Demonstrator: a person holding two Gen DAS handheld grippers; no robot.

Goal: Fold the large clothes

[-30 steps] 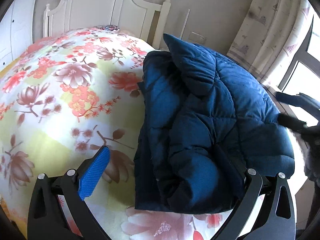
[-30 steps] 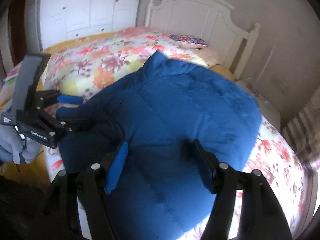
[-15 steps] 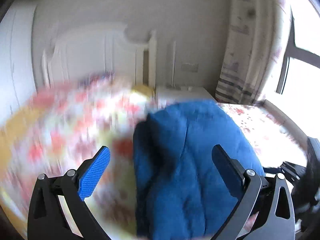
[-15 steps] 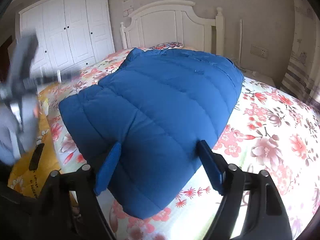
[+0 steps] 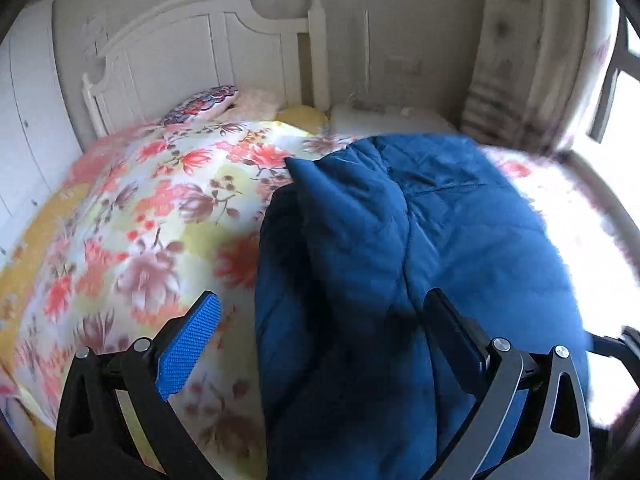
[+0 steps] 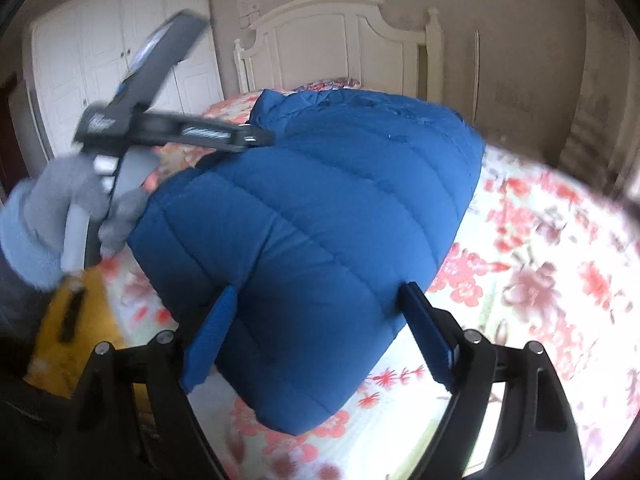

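Jacket (image 5: 400, 260) folds hide whatever lies beneath.

One blue quilted down jacket (image 6: 320, 220), folded, on bed. One bed, one floral quilt (image 5: 160, 216), one white headboard (image 5: 200, 40). One patterned pillow (image 5: 200, 104) by headboard. Two grippers: left gripper (image 5: 320, 320), right gripper (image 6: 316, 320), two fingers each. One gloved hand (image 6: 60, 208). One white wardrobe (image 6: 112, 60). One curtain (image 5: 532, 52). One window (image 5: 616, 88).
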